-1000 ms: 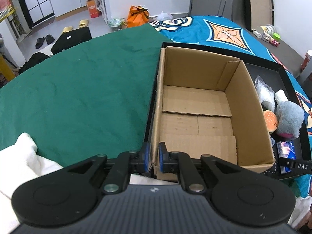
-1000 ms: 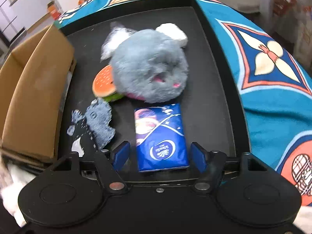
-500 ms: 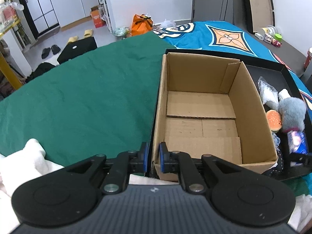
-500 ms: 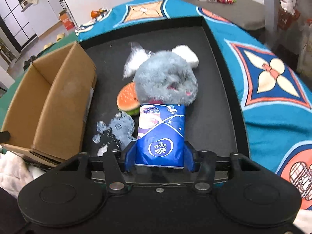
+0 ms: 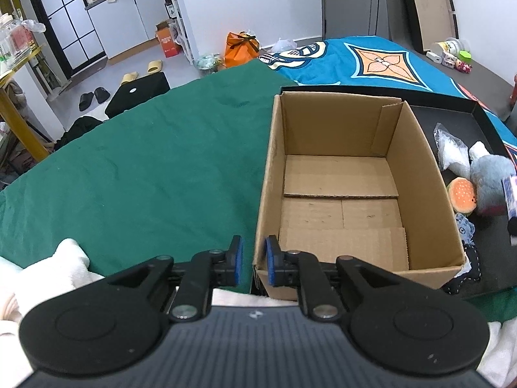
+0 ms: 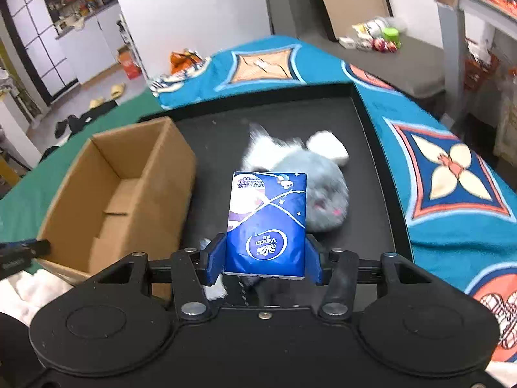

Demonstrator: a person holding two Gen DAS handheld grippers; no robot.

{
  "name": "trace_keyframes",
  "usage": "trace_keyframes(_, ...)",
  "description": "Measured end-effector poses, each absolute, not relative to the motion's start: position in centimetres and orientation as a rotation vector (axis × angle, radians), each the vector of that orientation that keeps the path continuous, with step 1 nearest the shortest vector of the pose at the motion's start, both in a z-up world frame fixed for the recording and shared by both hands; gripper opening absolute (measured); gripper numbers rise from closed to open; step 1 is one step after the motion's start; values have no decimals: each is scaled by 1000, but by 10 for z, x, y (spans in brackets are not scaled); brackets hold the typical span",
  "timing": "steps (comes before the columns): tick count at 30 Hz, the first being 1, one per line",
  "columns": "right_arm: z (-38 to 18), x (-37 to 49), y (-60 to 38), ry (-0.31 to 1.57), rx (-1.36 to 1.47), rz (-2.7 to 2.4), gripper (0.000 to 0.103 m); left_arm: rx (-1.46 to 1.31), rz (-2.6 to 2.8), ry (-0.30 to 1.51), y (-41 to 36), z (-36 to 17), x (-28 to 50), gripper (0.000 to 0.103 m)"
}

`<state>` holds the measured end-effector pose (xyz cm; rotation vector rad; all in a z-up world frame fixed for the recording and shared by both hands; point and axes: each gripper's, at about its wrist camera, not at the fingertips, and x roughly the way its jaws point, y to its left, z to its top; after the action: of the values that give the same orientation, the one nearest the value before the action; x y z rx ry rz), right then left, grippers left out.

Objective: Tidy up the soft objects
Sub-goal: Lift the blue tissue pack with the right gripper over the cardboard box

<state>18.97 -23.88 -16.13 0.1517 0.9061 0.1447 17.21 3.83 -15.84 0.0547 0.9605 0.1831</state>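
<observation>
Bed covers (image 5: 135, 168): green cloth ahead-left of my left gripper, blue patterned cloth beyond; I judge them just a soft base.
Black tray (image 6: 371, 148): spreads ahead of my right gripper, holding the box and the loose soft things.
Cardboard box (image 5: 339, 194): open and bare inside, ahead-right of my left gripper; I take it for the place the soft things go.
Left gripper (image 5: 252, 260): I see its jaws opening, a narrow gap straddling the box's near left corner; whether a pad touches the card I cannot tell. I judge it was steadying the box.
Right gripper (image 6: 264, 260): pinching the blue tissue pack (image 6: 266, 223) by its near end, lifted clear of the tray, probably bound for the box to its left.
Grey plush toy (image 6: 318, 190): just beyond the pack, blurred and partly hidden.
Burger toy (image 5: 460, 194): right of the box.
Denim scrap (image 5: 465, 231): nearer, half hidden by the box wall.
Clear bag (image 5: 450, 148): contents unreadable.
</observation>
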Motion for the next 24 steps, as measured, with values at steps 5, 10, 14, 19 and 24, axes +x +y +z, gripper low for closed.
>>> trace_keyframes(5,-144,191,-225,844,124,185,49,41,188,954,42,-157,169,18)
trace_keyframes(10,-132,194,-210,794,100,221,50,40,193,946,44,-157,168,24)
trace_keyframes(14,-125,197,-197,750,79,254,49,29,195,948,46,-157,169,26)
trace_keyframes(19,-115,202,-181,714,60,295,50,21,192,951,50,-157,169,28)
trace_keyframes(24,-108,208,-166,691,35,331,50,-7,187,956,54,-158,170,29)
